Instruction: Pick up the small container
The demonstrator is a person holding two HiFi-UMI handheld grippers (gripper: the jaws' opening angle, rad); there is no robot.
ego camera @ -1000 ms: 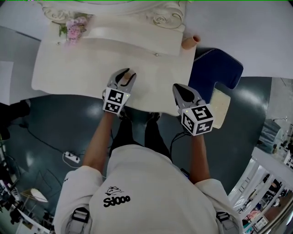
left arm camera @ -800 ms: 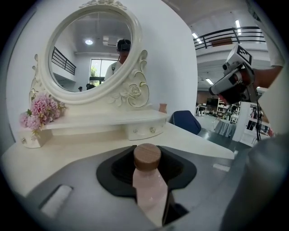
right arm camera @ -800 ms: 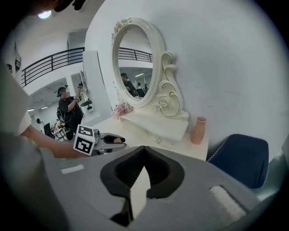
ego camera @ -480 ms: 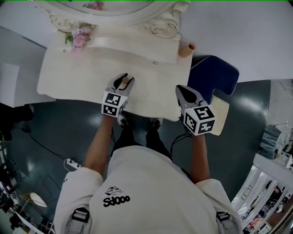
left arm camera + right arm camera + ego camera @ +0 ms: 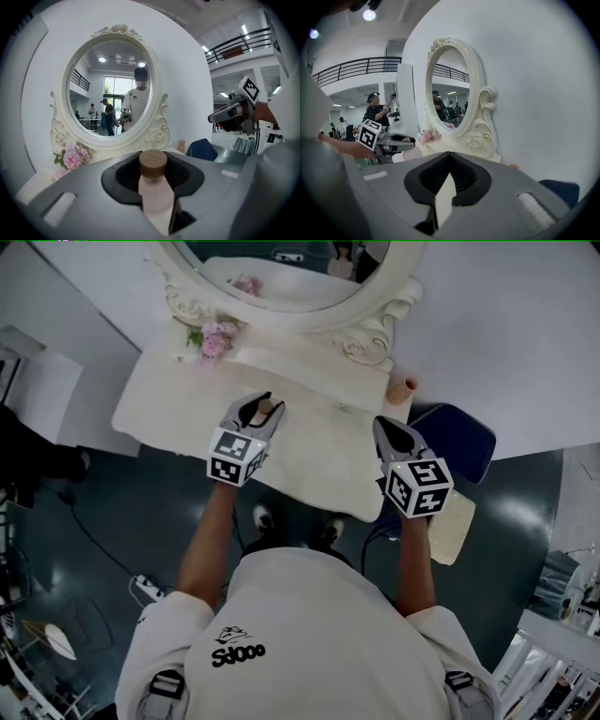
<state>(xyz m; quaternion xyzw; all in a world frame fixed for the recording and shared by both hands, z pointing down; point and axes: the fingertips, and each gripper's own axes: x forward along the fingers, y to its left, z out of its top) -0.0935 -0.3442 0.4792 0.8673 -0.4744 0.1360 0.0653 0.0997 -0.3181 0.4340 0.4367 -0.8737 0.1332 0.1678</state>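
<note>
over the near part of the white dressing table (image 5: 319, 465), gripping the small container (image 5: 153, 192) in the left gripper (image 5: 265, 405), with jaws set roughly half apart and pressing on its pale pink body from both sides. carrying it upright, with the long axis straight up and down, the brown wooden cap (image 5: 153, 162) poking out above the pads and the rounded lower body hanging beneath. sitting dead centre between the tongs rather than off to either side, so needing no further reach or turn. pointing toward the oval mirror (image 5: 281, 282) and the pink flowers (image 5: 217, 337) at its foot.

hovering well off to the right with the right gripper (image 5: 386, 426), above the table's right end, near the small terracotta cup (image 5: 410, 387) and the blue seat (image 5: 459, 442), with jaws closed to a point, pinching nothing and touching nothing. being much the nearer of the two, and doing the work, with the left hand.

judging the grasp as made and the lift as the step in hand; not being able to tell from these views about any gap beneath the base. calling, most likely, for a straight rise without tipping, given the smooth body, and risking a slip or a swing with any tilt.
</note>
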